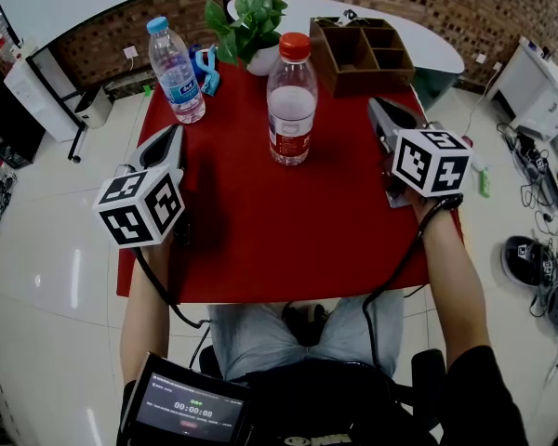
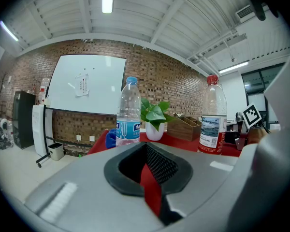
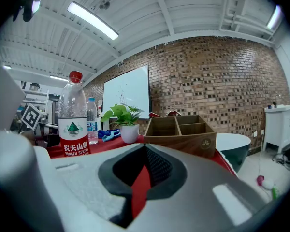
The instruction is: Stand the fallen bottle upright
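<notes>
My left gripper [image 1: 173, 136] and my right gripper [image 1: 378, 108] have shells of grey matt plastic, and the pads [image 2: 159, 163] are black with a fine woven grain. The table cover [image 1: 260, 230] is red cloth, matt and smooth. The red-capped bottle [image 1: 291, 100] and the blue-capped bottle [image 1: 176, 71] are clear glossy plastic. The organizer box [image 1: 363, 54] is brown wood with a dull finish. The floor [image 1: 46, 277] is glossy pale tile, and the wall [image 3: 222, 81] is rough brick.

Grey left tongs [image 1: 172, 136], grey right tongs [image 1: 379, 110], black-and-white marker cubes [image 1: 141, 204], black cables [image 1: 405, 258]
</notes>
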Demonstrator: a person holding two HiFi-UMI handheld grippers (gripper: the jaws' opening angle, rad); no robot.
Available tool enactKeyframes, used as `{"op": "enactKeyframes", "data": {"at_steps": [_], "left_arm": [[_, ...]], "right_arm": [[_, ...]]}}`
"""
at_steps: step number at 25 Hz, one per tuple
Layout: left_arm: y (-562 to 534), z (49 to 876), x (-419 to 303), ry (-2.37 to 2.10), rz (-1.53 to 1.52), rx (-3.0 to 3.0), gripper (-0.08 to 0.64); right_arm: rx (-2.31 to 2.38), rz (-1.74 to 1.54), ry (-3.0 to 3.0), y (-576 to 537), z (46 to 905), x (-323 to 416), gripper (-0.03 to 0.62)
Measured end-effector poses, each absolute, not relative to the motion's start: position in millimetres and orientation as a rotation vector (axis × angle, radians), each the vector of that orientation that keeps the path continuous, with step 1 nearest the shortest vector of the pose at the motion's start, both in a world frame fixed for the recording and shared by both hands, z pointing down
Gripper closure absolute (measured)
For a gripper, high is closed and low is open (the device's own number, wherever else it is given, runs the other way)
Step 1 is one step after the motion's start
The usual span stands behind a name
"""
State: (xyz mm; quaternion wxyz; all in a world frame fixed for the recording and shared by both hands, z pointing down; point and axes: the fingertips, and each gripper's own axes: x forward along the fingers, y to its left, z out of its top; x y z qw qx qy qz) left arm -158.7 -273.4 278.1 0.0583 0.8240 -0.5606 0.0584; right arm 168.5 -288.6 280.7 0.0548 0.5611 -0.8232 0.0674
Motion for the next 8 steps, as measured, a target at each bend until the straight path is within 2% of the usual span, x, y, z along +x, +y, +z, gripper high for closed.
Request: {"op": "enactKeyframes", "data": {"at_steps": [8], "left_arm": [[-274.0, 278.0, -159.2, -1.699, 0.179, 2.495, 0.554]], "right_arm": [[1.696, 0.206, -2.504, -289.2, 280.7, 167.1, 0.589]]}}
